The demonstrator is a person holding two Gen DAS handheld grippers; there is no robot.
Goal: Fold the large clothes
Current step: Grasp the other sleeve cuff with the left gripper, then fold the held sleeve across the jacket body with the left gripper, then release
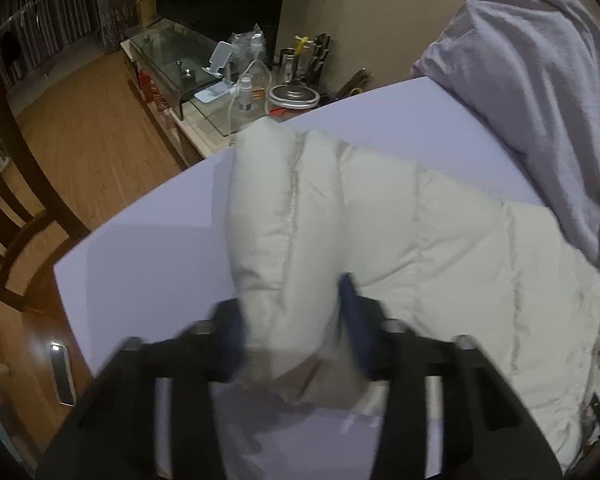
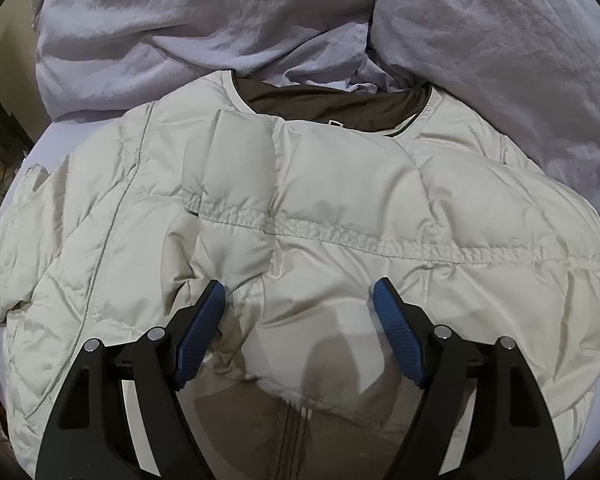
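A cream quilted puffer jacket [image 2: 300, 208] with a brown lining at the collar [image 2: 332, 106] lies on a pale lilac bed sheet [image 1: 148, 248]. In the left wrist view its sleeve [image 1: 276, 216] runs between the blue-padded fingers of my left gripper [image 1: 290, 320], which stand wide on either side of the puffy sleeve end; the view is blurred. My right gripper [image 2: 298, 292] is open just above the jacket's lower body, with one sleeve folded across the chest in front of it.
A crumpled lilac duvet [image 2: 228, 28] is heaped behind the jacket and shows in the left wrist view [image 1: 540, 92]. Beyond the bed edge are a cluttered glass table [image 1: 204, 76], wood floor [image 1: 84, 120] and a dark chair [image 1: 8, 208].
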